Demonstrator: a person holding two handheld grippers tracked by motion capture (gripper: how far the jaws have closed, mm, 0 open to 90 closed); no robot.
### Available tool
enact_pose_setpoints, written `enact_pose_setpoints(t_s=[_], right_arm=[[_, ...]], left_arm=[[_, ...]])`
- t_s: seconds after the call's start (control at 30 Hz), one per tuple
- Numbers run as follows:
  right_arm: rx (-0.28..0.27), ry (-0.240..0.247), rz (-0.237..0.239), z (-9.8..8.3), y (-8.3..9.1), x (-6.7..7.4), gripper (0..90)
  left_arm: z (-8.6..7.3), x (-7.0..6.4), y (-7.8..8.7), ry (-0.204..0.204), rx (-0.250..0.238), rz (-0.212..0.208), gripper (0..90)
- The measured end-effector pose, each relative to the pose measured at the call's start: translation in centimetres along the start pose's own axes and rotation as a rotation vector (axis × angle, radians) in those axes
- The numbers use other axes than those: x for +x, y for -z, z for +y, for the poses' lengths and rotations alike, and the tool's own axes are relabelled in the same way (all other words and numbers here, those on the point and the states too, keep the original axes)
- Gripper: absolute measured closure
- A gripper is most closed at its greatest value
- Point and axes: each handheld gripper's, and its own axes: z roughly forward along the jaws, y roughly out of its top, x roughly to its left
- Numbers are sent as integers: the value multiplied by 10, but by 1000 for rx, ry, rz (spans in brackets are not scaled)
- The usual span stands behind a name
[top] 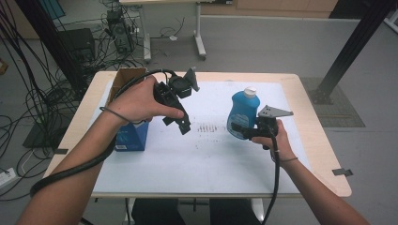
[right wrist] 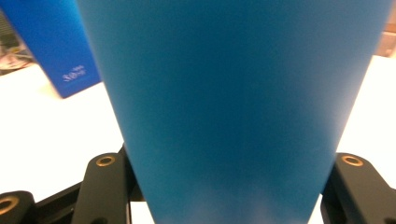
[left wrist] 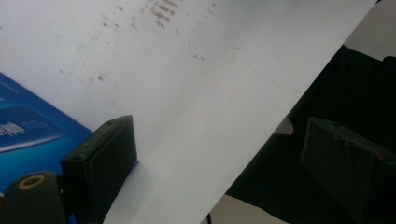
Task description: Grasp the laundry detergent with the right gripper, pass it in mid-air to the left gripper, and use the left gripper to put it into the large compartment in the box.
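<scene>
The blue bottle (top: 243, 114) stands between the jaws of the right gripper (top: 240, 131), which clamp its lower body from both sides; in the right gripper view its blue body (right wrist: 233, 107) runs up from between the two black jaws. The bottle is upright, white cap on top, above the white sheet (top: 206, 154) on the table (top: 314, 140), to the right of the blue box (top: 133, 135). The right hand (top: 278, 138) holds its gripper about level, pointing left. The left gripper (top: 177, 123) hangs just right of the box, tilted downward over the sheet, jaws apart and empty. The left hand (top: 136, 101) wraps its body from above.
</scene>
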Motion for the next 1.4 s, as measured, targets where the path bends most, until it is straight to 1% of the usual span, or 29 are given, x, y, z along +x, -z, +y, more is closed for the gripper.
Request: enact_pose_setpoints(t_s=[0.03, 0.07, 0.1, 0.23, 0.27, 0.3, 0.33, 0.4, 0.43, 0.47, 0.5, 0.57, 0.6, 0.67, 0.7, 0.77, 0.8, 0.83, 0.97, 1.03, 1.1, 1.17, 1.2, 1.4], right_arm=[[4, 3, 14, 4, 2, -1, 404], [16, 6, 41, 11, 7, -2, 403], [16, 6, 41, 11, 7, -2, 403], [30, 15, 96, 26, 15, -5, 404], [33, 18, 107, 29, 16, -6, 404], [41, 22, 133, 35, 19, -6, 404], [41, 22, 133, 35, 19, -6, 404], [57, 21, 173, 43, 23, -6, 404], [58, 22, 182, 45, 24, -6, 404], [58, 24, 204, 48, 26, -5, 404], [61, 29, 216, 50, 27, -5, 404], [59, 57, 249, 54, 30, -2, 404], [58, 63, 268, 57, 31, 0, 404], [53, 79, 293, 60, 32, 4, 403], [50, 89, 310, 62, 32, 7, 403], [48, 106, 341, 64, 32, 11, 403], [48, 106, 354, 65, 32, 13, 403], [48, 107, 382, 67, 32, 16, 403], [49, 140, 428, 72, 29, 28, 402], [51, 142, 458, 75, 27, 32, 402], [54, 154, 476, 78, 26, 36, 402], [69, 182, 499, 84, 24, 42, 402], [69, 182, 499, 84, 24, 42, 402], [79, 207, 547, 89, 17, 55, 402]], left_arm=[[1, 0, 3, -12, 3, 0, 105], [1, -1, 4, -20, 3, 3, 105], [2, -1, 7, -28, 8, 1, 105], [4, -1, 17, -72, 11, -3, 106], [5, -1, 20, -93, 13, -3, 106], [5, -2, 22, -112, 14, -4, 107], [5, -3, 26, -132, 14, -12, 107], [6, -5, 31, -166, 9, -15, 107], [7, -6, 34, -193, 4, -22, 107], [7, -7, 36, -206, 6, -33, 107], [8, -8, 39, -229, 11, -41, 106], [9, -11, 42, -254, 10, -52, 107], [11, -11, 44, -262, 14, -55, 106], [13, -13, 47, -268, 13, -43, 107], [14, -14, 48, -273, 15, -44, 107], [15, -15, 49, -279, 8, -38, 107], [16, -16, 50, -284, 3, -42, 107], [16, -16, 51, -289, 1, -42, 107], [17, -20, 52, -302, -9, -45, 107], [17, -21, 52, -309, -19, -58, 107], [17, -24, 53, -316, -25, -57, 107], [16, -25, 54, -323, -30, -61, 107], [16, -26, 54, -324, -35, -60, 107], [15, -30, 58, -347, -59, -76, 106]])
